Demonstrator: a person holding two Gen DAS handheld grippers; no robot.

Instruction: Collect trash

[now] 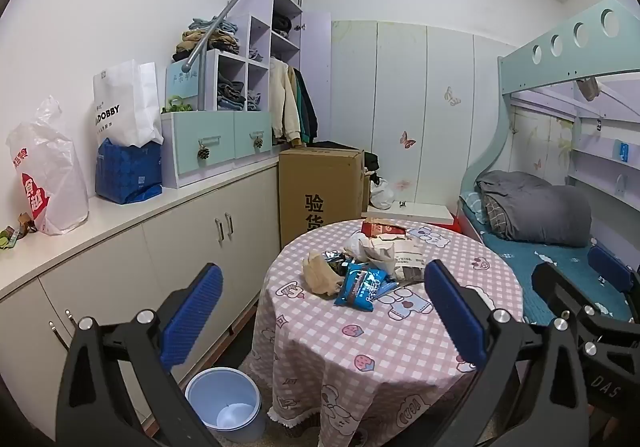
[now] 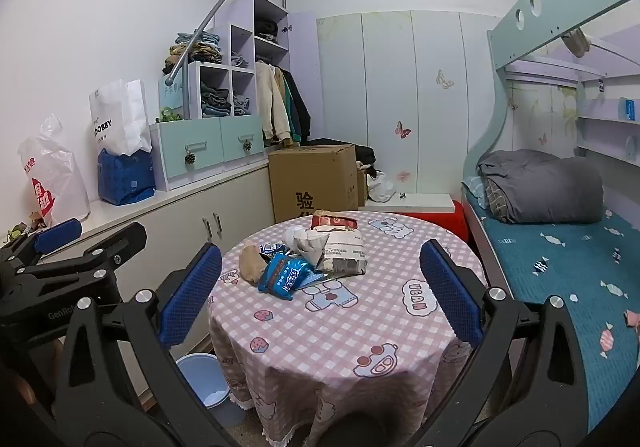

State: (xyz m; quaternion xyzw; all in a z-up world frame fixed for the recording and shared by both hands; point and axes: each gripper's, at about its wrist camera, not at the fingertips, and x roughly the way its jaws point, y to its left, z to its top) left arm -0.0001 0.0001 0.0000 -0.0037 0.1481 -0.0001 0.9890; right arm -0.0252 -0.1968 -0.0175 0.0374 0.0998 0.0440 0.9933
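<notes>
A heap of trash lies on a round table [image 1: 360,343] [image 2: 344,335] with a pink checked cloth: a blue snack wrapper [image 1: 358,287] [image 2: 285,275], a crumpled tan paper [image 1: 318,275] [image 2: 251,261], a printed paper bag [image 1: 404,251] [image 2: 342,251] and a red carton [image 1: 383,229] [image 2: 334,221]. A pale blue bin [image 1: 226,403] [image 2: 206,383] stands on the floor left of the table. My left gripper [image 1: 324,321] is open and short of the table, nothing between its fingers. My right gripper [image 2: 320,297] is open too, also empty, beside the left one.
Low white cabinets [image 1: 132,267] run along the left wall, bearing plastic and paper bags [image 1: 48,175]. A cardboard box [image 1: 320,187] stands behind the table. A bunk bed [image 2: 560,267] with a grey duvet lies close on the right. Floor space around the table is narrow.
</notes>
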